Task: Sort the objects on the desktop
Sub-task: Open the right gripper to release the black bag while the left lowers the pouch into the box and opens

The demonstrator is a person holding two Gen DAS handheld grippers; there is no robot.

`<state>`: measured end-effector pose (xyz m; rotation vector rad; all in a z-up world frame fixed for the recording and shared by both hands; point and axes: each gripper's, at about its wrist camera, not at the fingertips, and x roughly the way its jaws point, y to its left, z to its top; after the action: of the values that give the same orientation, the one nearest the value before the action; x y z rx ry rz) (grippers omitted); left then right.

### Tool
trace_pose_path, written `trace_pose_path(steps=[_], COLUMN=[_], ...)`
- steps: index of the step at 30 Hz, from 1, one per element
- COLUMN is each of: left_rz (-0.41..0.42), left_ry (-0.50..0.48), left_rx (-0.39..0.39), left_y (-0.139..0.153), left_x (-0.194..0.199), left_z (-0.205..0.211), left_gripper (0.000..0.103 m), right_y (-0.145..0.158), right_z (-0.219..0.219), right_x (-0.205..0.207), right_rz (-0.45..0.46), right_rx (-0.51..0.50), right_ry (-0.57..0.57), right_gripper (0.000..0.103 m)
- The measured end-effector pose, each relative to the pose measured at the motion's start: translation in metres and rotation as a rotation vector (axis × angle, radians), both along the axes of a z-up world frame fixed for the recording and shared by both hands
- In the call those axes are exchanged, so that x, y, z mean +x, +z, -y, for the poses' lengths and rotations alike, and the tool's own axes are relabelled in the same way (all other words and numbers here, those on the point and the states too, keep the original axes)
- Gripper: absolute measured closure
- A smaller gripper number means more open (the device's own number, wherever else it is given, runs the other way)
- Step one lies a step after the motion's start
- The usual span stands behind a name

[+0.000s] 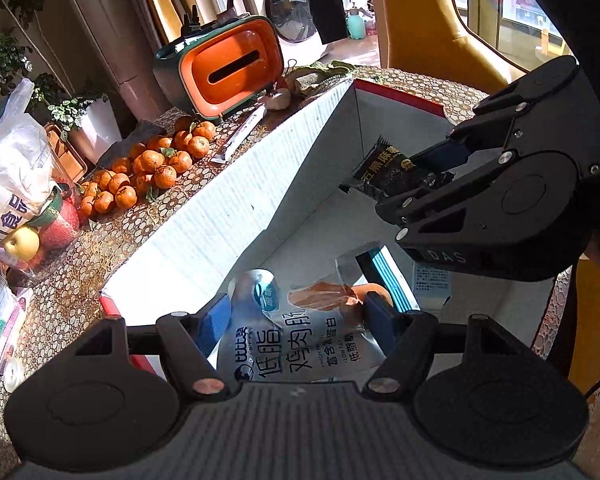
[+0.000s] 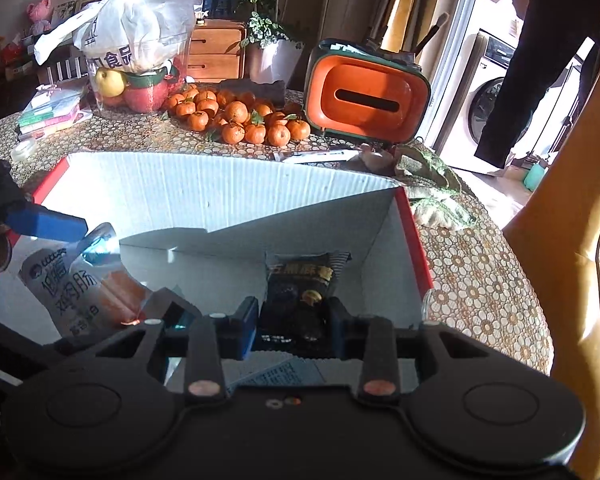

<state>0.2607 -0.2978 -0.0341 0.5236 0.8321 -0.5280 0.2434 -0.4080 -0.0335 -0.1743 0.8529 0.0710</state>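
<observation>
A white cardboard box [image 1: 228, 208] with red rims lies open on the table; it also shows in the right wrist view [image 2: 220, 196]. My left gripper [image 1: 296, 320] is shut on a silver chicken sausage pouch [image 1: 300, 340] and holds it over the box; the pouch also shows in the right wrist view [image 2: 76, 292]. My right gripper [image 2: 294, 316] is shut on a black snack packet [image 2: 300, 284] above the box interior. In the left wrist view the right gripper [image 1: 432, 172] holds that packet [image 1: 388, 172] over the far end of the box.
A pile of tangerines [image 2: 236, 116], an orange tissue box [image 2: 364, 96], a bag of fruit [image 2: 136, 60], a white tube [image 2: 320, 156] and a green cloth [image 2: 432, 188] lie beyond the box. A teal-edged booklet [image 1: 388, 276] lies in the box. A yellow chair [image 2: 572, 240] stands at right.
</observation>
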Motion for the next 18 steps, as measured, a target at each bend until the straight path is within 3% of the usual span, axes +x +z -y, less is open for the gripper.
trace_pose_path(steps=[8, 18], left_rz=[-0.053, -0.116], left_ry=[-0.019, -0.008], left_rx=[0.058, 0.103], left_y=[-0.015, -0.028], left_x=[0.011, 0.023], left_z=[0.009, 0.010], left_gripper=[0.031, 0.031], right_y=[-0.016, -0.033], right_z=[0.004, 0.001], right_x=[0.031, 0.041], right_rz=[-0.178, -0.302], right_rx=[0.011, -0.011], right_ry=[-0.021, -0.003], right_gripper=[0.067, 0.067])
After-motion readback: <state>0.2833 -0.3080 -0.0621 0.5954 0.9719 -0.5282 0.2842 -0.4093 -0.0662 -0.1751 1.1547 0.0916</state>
